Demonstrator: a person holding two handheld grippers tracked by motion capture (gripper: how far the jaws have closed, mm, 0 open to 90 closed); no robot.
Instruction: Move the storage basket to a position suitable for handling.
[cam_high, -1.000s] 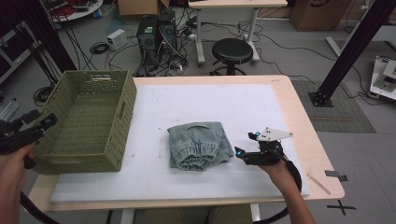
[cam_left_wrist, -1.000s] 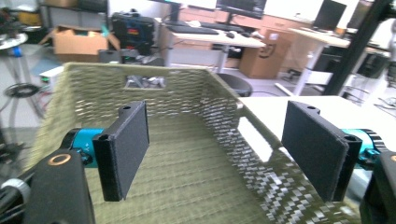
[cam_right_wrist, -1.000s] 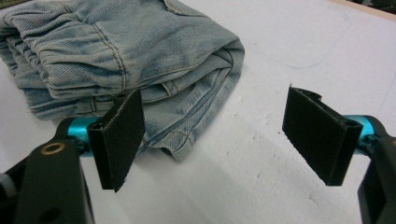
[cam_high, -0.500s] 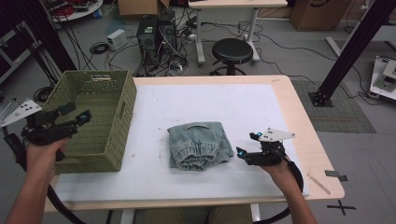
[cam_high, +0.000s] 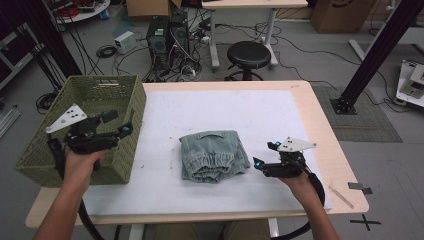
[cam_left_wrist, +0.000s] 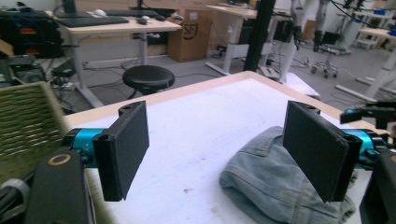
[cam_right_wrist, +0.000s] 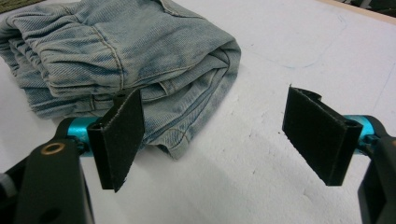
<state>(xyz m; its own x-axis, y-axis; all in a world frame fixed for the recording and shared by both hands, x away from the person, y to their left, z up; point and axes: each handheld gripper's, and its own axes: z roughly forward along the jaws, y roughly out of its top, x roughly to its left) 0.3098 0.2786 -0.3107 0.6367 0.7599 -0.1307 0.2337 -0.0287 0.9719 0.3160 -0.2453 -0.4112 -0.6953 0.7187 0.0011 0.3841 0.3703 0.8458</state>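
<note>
Jeans (cam_high: 214, 155), folded into a thick pale-blue bundle, lie on the white mat (cam_high: 220, 115) a little toward six o'clock of its centre in the high view, waistband loop at twelve, gathered edge at six. That mat covers a wooden table (cam_high: 327, 130), the largest thing in reach, with grey floor, a black stool (cam_high: 248, 52), computer towers and cables beyond at twelve. A green woven basket (cam_high: 107, 92) sits at the table's nine o'clock edge. The left gripper (cam_high: 116, 125) hovers over the basket's near corner, jaws spread wide and empty, aimed toward three; its own view shows the jeans (cam_left_wrist: 275, 175) ahead at five o'clock, well apart, and the stool (cam_left_wrist: 147, 77) at eleven. The right gripper (cam_high: 264, 156) sits just at three o'clock of the jeans, low over the mat, jaws spread and holding nothing. Its view gives what the high view cannot: the stacked denim layers and seams of the jeans (cam_right_wrist: 121, 56), whose near corner reaches in between the jaws from ten o'clock, close by the left-hand jaw; whether it touches I cannot tell.
</note>
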